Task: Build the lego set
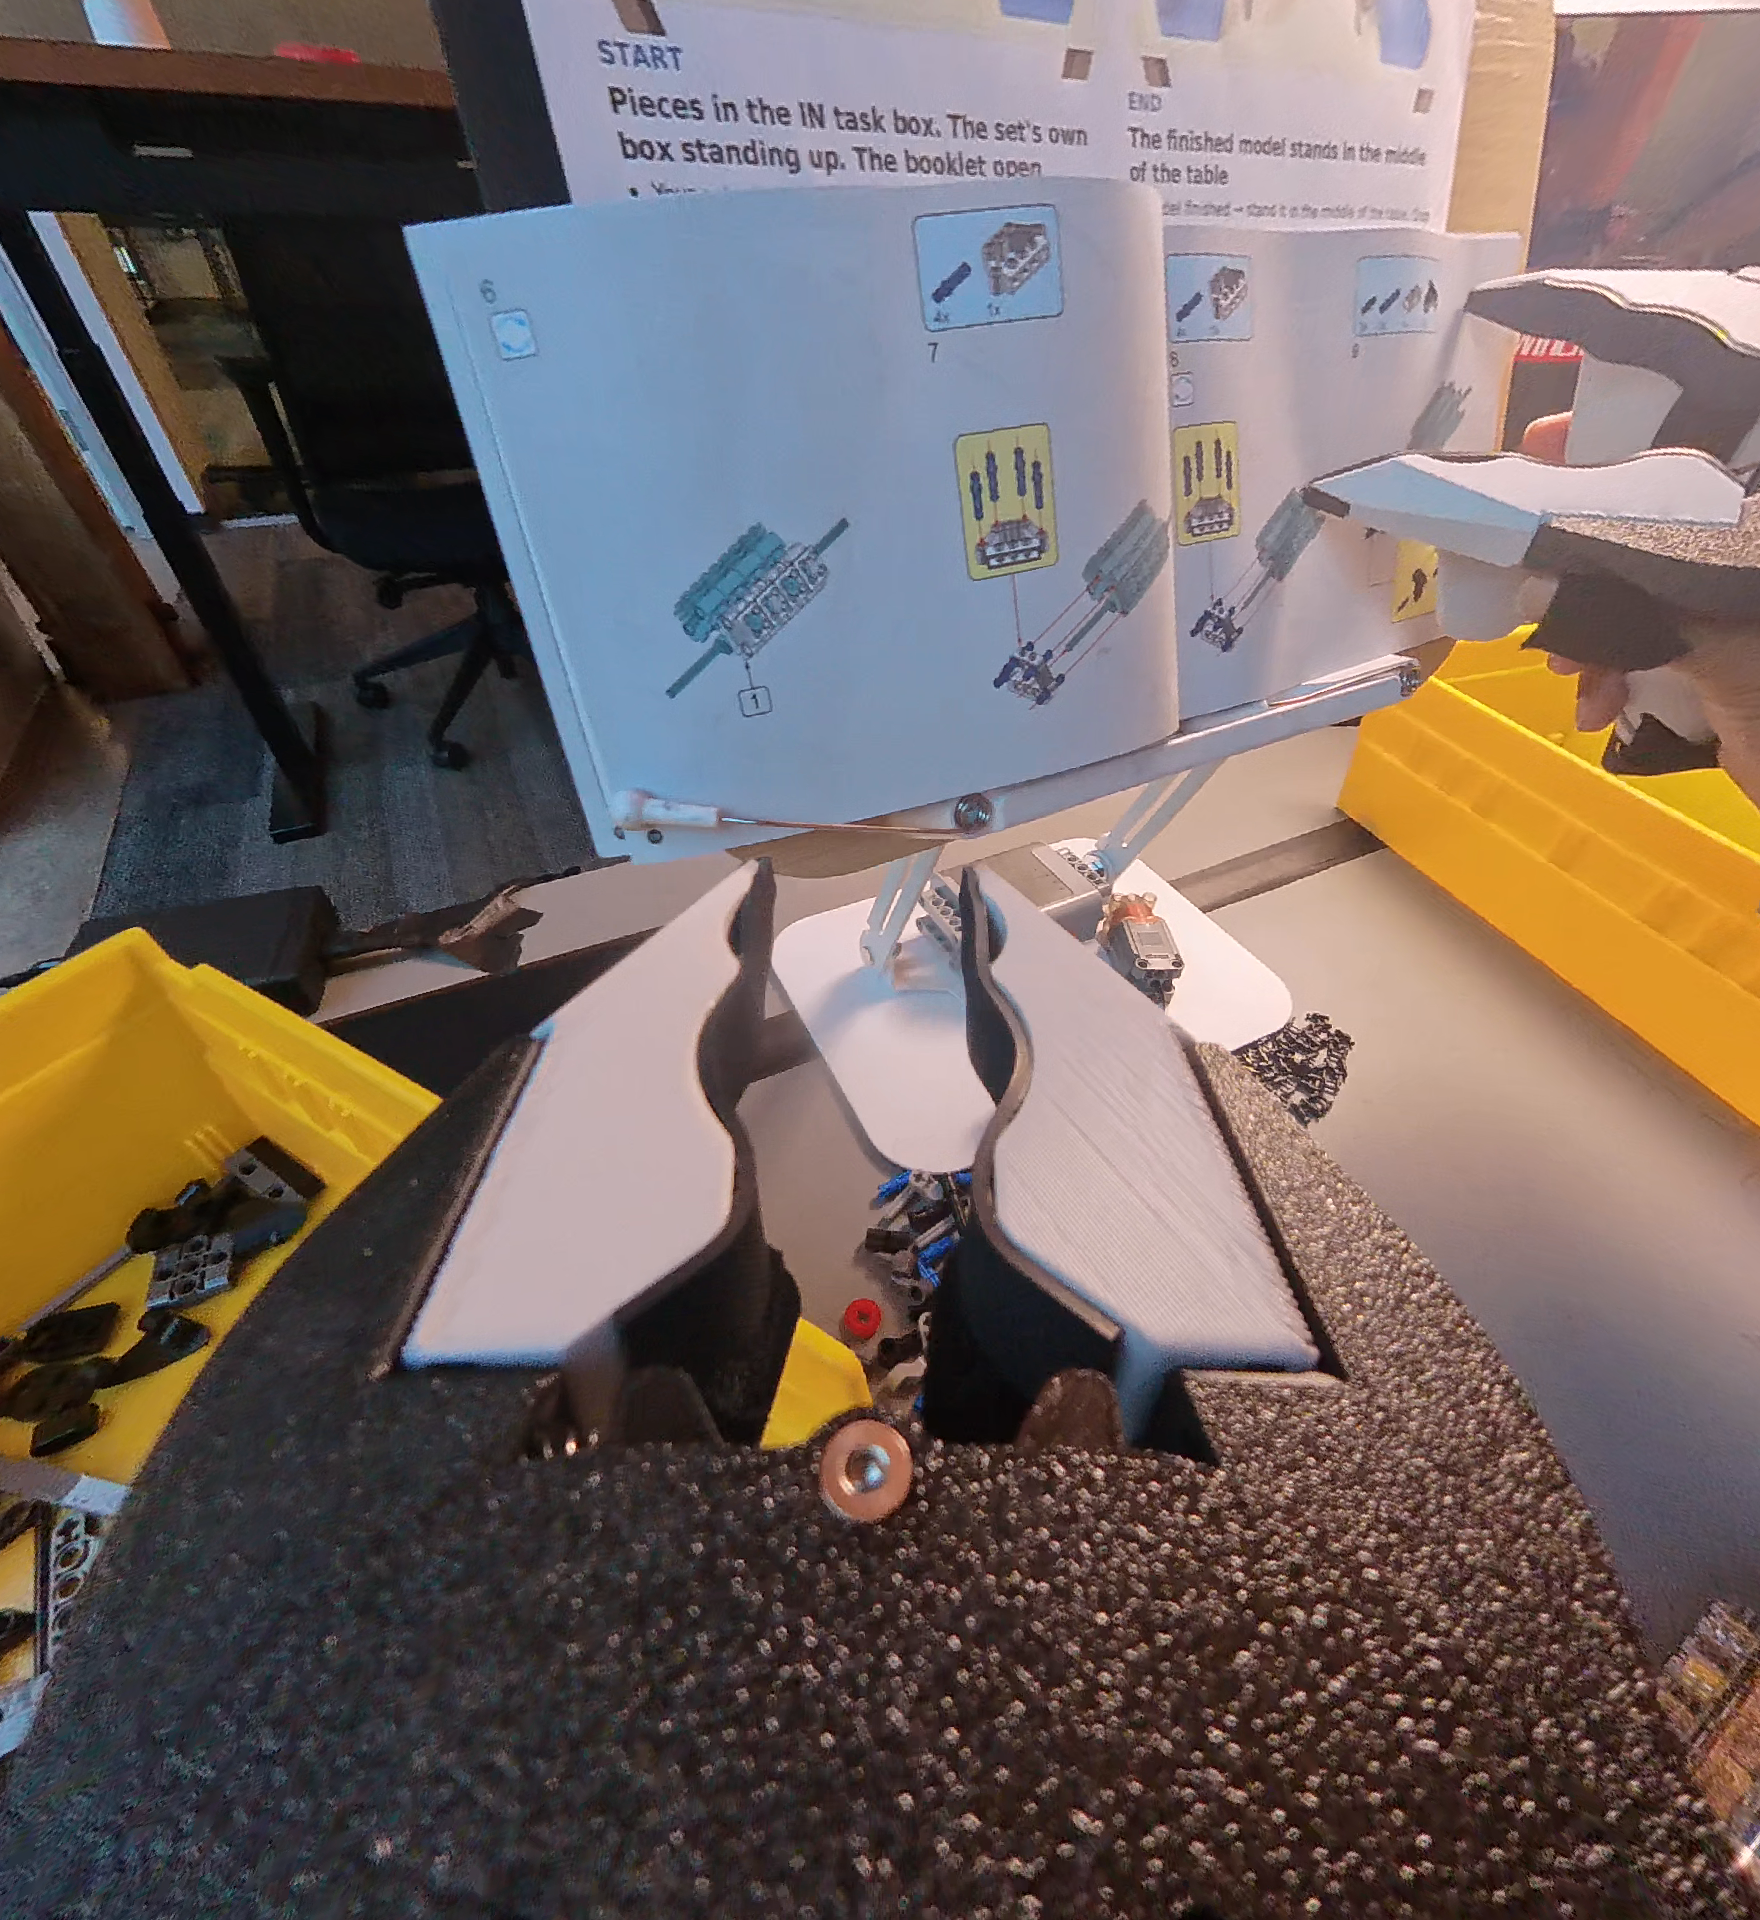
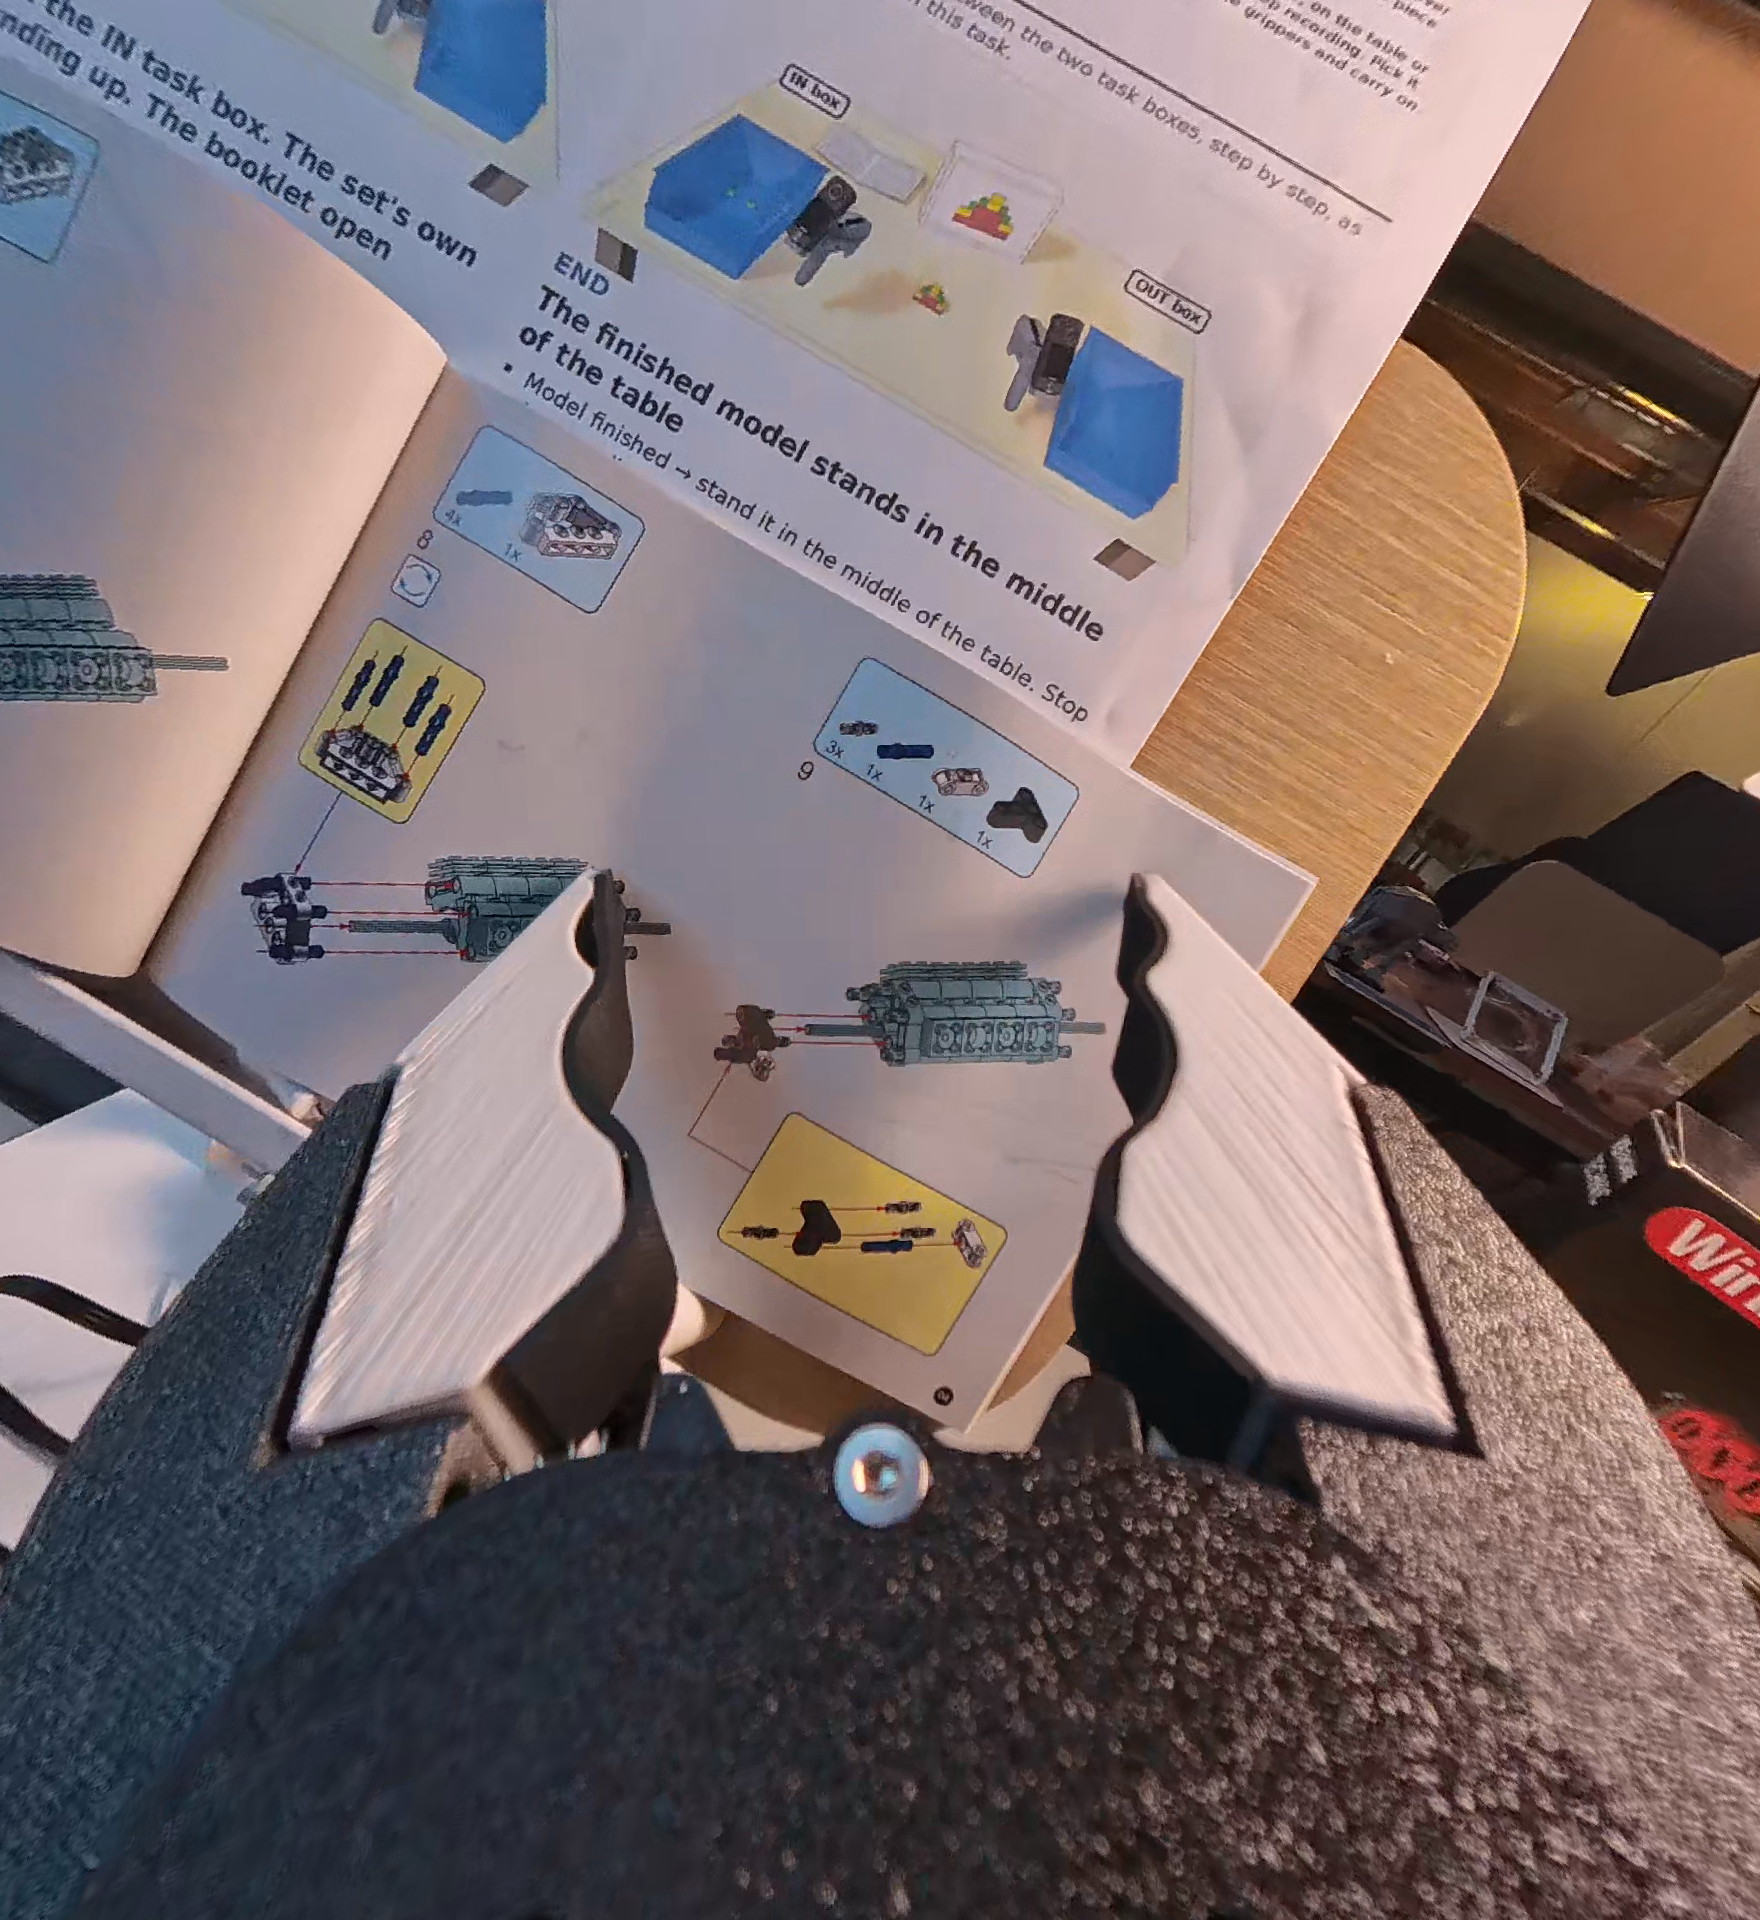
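Left wrist view alone — yellow bin (image 1: 76,1122).

My left gripper (image 1: 865,894) hangs with its jaws parted and nothing between them, above a small heap of blue and black pins (image 1: 920,1226) on the grey table (image 1: 1541,1195). At twelve o'clock an open booklet (image 1: 803,499) leans on a white stand (image 1: 1021,997). At two o'clock the right gripper (image 1: 1395,405), jaws apart, has its lower fingertip against the booklet's right page. Yellow bins sit at eight o'clock (image 1: 128,1101), holding dark parts (image 1: 76,1340), and at three o'clock (image 1: 1582,862).
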